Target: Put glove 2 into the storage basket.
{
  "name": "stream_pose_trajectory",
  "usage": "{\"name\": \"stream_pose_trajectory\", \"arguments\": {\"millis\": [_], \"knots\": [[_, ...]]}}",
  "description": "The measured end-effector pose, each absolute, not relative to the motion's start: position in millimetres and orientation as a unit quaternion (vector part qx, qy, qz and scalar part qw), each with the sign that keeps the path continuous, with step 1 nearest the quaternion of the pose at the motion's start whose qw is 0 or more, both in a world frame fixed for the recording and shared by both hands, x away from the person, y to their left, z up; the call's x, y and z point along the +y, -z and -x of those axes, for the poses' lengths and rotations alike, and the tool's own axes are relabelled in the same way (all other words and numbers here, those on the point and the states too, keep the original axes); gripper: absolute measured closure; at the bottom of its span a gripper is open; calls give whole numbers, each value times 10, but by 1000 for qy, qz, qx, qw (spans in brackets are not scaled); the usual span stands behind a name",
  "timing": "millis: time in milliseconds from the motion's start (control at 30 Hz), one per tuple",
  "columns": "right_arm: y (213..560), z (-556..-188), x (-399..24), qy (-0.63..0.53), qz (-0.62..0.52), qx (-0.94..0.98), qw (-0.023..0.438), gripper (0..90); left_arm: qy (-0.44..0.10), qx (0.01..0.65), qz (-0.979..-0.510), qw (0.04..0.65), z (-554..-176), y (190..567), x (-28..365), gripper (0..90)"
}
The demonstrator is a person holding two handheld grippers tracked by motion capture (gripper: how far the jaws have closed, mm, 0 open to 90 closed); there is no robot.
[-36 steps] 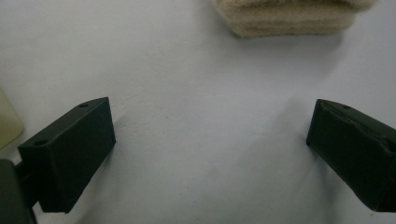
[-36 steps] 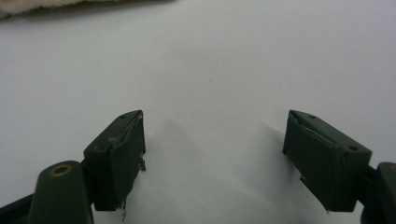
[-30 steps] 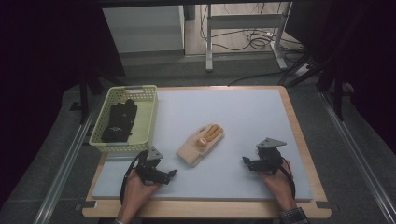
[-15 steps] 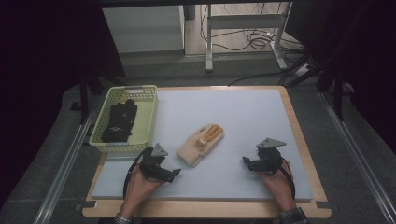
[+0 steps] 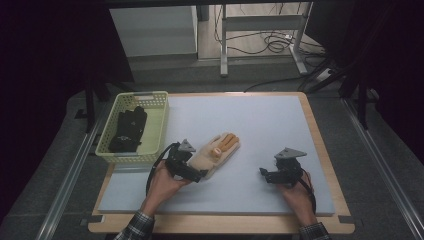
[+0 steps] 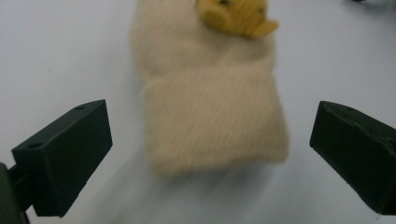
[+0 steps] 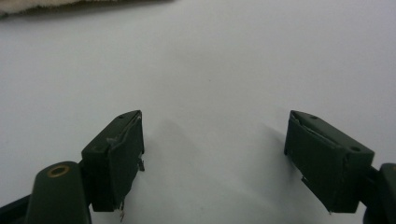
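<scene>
No readable text, label, brand or number appears on anything.

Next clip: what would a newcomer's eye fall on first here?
The cream glove with orange fingers lies mid-table, and the left tongs sit open right at its cuff, one jaw on each side. A yellow basket holding black gloves stands at the table's left edge; the right tongs rest open on bare mat.

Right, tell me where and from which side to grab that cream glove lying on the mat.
Take the cream glove by its knitted cuff, the wide squared end nearest the person. It lies flat with its orange fingers pointing away, so coming in low from the near side works best. The left hand-held gripper is already lined up there, jaws open to either side of the cuff.
</scene>
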State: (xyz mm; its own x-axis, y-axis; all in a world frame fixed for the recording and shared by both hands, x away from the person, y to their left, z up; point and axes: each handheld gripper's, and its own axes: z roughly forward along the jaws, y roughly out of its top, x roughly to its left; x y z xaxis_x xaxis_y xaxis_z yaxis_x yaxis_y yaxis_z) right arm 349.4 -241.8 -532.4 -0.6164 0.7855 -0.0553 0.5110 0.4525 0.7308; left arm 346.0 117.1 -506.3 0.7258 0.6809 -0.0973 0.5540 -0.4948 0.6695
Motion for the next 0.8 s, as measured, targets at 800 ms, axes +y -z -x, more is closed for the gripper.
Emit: {"name": "stream_pose_trajectory", "arguments": {"millis": [800], "knots": [[5324,-3494,-2417,-348,-392,829,197,194,-92,365,-885,272,-3955,5308,543,0]]}}
